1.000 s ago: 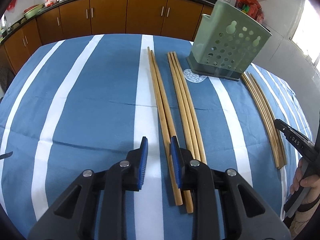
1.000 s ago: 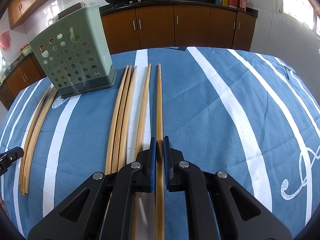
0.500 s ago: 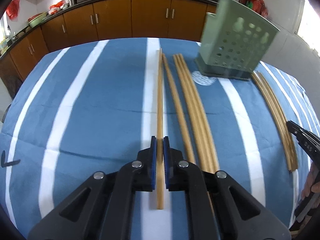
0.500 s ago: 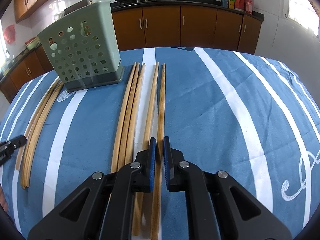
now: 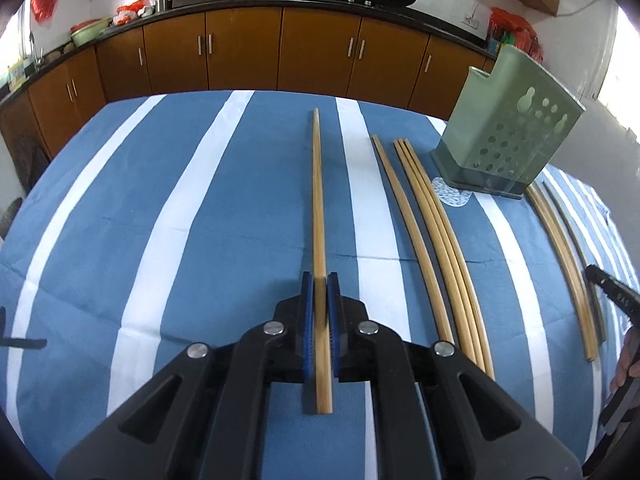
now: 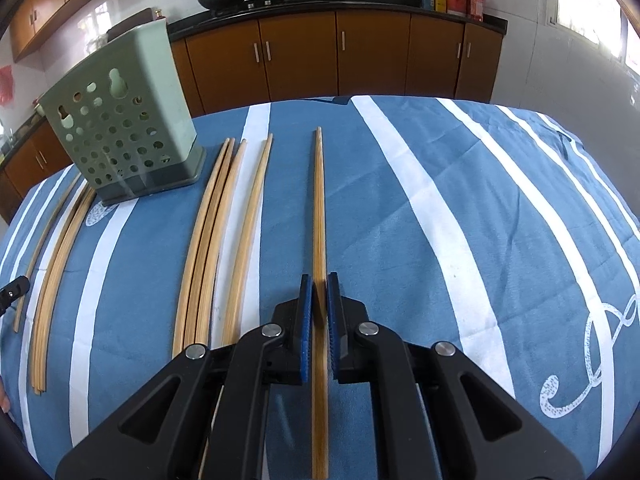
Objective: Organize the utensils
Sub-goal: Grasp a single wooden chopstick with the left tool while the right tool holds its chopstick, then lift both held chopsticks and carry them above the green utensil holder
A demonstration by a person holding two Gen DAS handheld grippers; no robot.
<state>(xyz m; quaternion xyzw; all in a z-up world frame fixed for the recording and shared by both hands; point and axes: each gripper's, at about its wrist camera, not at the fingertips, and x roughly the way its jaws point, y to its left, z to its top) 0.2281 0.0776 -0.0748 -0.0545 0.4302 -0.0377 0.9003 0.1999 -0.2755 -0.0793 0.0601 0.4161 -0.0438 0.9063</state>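
My left gripper (image 5: pixel 320 280) is shut on a bamboo chopstick (image 5: pixel 319 208) that points away from me above the blue striped cloth. My right gripper (image 6: pixel 319 280) is shut on another bamboo chopstick (image 6: pixel 319 216), also pointing away. A green perforated utensil holder (image 5: pixel 508 128) stands at the right in the left wrist view and at the left in the right wrist view (image 6: pixel 120 124). Several loose chopsticks (image 5: pixel 432 232) lie beside it on the cloth, also seen in the right wrist view (image 6: pixel 212 232).
More chopsticks (image 5: pixel 560 256) lie on the holder's far side, near the other gripper's tip (image 5: pixel 612 292). The table carries a blue cloth with white stripes (image 6: pixel 500 220). Brown kitchen cabinets (image 5: pixel 240 52) run behind the table.
My left gripper shut on a chopstick and lifted it off the cloth, away from its neighbour. My right gripper, shut throughout, lifted its chopstick and moved right of the others.
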